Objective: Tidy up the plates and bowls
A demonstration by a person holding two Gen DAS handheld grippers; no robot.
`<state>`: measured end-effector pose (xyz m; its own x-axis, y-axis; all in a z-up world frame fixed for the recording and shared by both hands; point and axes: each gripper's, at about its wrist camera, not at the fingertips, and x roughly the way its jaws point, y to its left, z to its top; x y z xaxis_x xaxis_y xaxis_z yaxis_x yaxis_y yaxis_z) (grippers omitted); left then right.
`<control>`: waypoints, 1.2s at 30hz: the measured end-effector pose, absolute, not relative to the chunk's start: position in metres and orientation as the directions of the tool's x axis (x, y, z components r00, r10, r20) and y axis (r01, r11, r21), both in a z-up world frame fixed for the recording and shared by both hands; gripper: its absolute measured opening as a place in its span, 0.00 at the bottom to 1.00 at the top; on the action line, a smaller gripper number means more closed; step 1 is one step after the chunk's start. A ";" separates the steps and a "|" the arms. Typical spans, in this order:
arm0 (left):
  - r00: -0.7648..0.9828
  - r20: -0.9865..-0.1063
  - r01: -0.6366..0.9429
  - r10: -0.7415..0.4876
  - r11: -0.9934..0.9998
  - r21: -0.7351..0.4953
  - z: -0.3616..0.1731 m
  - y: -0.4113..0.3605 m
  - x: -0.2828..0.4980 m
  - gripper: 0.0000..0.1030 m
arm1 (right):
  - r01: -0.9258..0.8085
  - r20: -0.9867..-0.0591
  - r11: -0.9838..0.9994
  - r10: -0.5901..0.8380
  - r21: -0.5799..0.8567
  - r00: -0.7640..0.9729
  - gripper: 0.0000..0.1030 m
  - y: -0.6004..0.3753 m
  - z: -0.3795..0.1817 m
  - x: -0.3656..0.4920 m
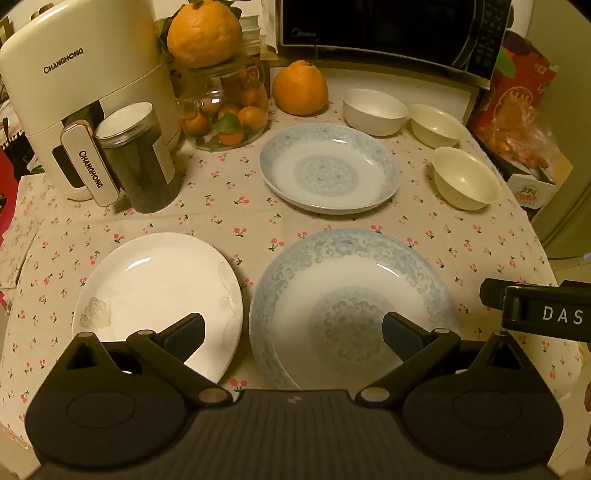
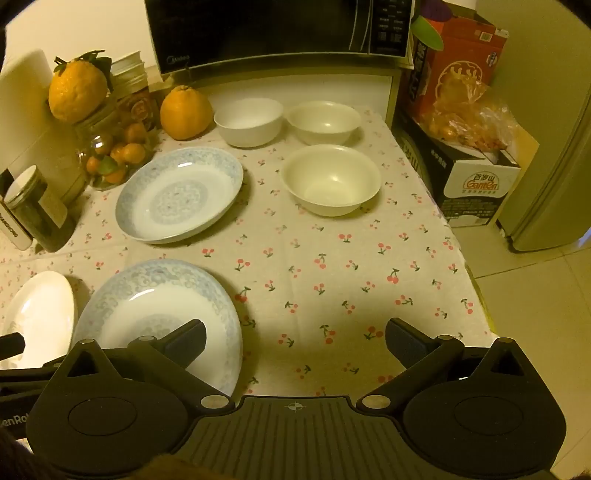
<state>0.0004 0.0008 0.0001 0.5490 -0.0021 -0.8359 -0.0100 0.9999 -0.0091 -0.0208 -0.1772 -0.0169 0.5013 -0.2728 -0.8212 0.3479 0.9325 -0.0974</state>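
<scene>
Three plates lie on the cherry-print tablecloth (image 1: 332,225): a plain white plate (image 1: 155,291) at near left, a blue-patterned plate (image 1: 351,295) at near centre, and a second blue-patterned plate (image 1: 328,168) farther back. Three bowls stand at the back right: a white bowl (image 1: 373,110) and two cream bowls (image 1: 436,125) (image 1: 465,177). My left gripper (image 1: 293,336) is open and empty, hovering above the gap between the white plate and the near blue plate. My right gripper (image 2: 295,341) is open and empty over bare cloth, right of the near blue plate (image 2: 162,314).
A white Changhong appliance (image 1: 74,92), a dark jar (image 1: 140,162) and a glass jar of small oranges (image 1: 225,110) stand at back left. A large orange (image 1: 301,88) and a microwave (image 1: 388,33) are behind. Boxes (image 2: 469,147) stand off the table's right edge.
</scene>
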 end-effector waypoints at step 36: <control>0.551 -0.834 -0.013 0.007 1.000 -0.001 -0.007 0.003 -0.003 1.00 | 0.349 -0.823 0.932 -0.270 -0.094 0.500 1.00 -0.177 -0.018 -0.021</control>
<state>-0.0032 0.0035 -0.0071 0.5515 0.0066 -0.8342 -0.0127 0.9999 -0.0005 -0.0207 -0.1768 -0.0184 0.4996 -0.2700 -0.8231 0.3488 0.9325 -0.0942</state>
